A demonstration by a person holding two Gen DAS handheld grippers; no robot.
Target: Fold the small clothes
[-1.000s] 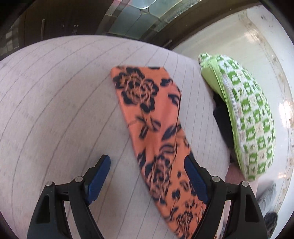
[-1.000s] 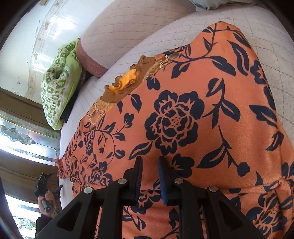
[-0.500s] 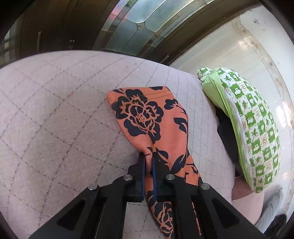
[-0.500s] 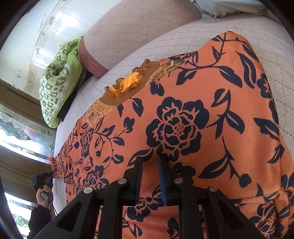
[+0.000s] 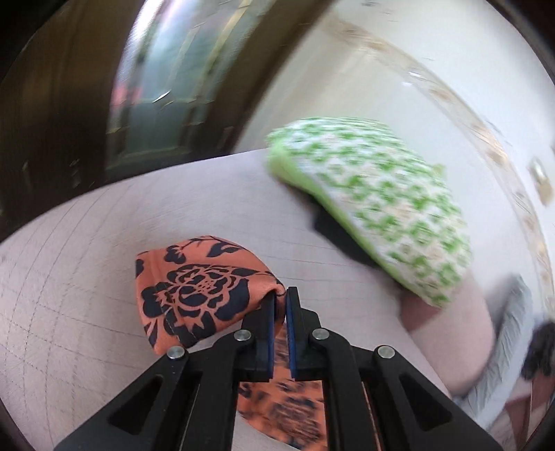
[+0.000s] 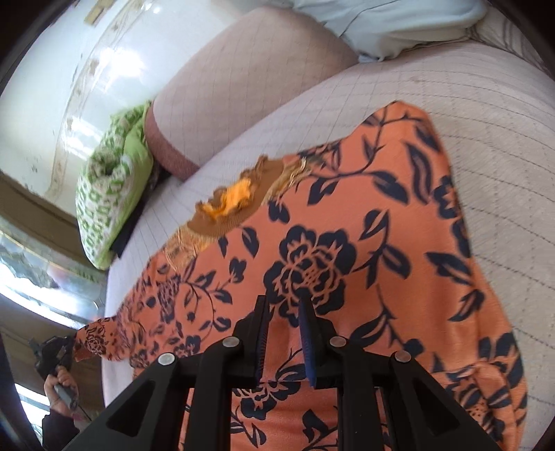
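An orange garment (image 6: 399, 243) with dark blue flowers lies spread on the quilted bed (image 6: 485, 121), its brown neckline with a yellow ruffle (image 6: 229, 204) facing the far side. My right gripper (image 6: 283, 301) stands low over its near part, jaws narrow with a fold of the fabric between the pads. My left gripper (image 5: 281, 295) is shut on one end of the garment (image 5: 194, 291) and holds it bunched above the bed. In the right wrist view that left gripper (image 6: 57, 350) shows at the far left, held by a hand (image 6: 60, 385), with the cloth stretched up to it.
A green-and-white patterned pillow (image 5: 374, 204) lies at the bed's far edge over something dark (image 5: 333, 229). A pink bolster (image 6: 225, 90) and a pale cushion (image 6: 381, 24) sit along the head end. A dark-framed glass door (image 5: 156, 86) stands behind the bed.
My left gripper went from open around the garment's end to shut on it, then rose and rolled, lifting that end off the bed. The right gripper kept its grip and shifted slightly.
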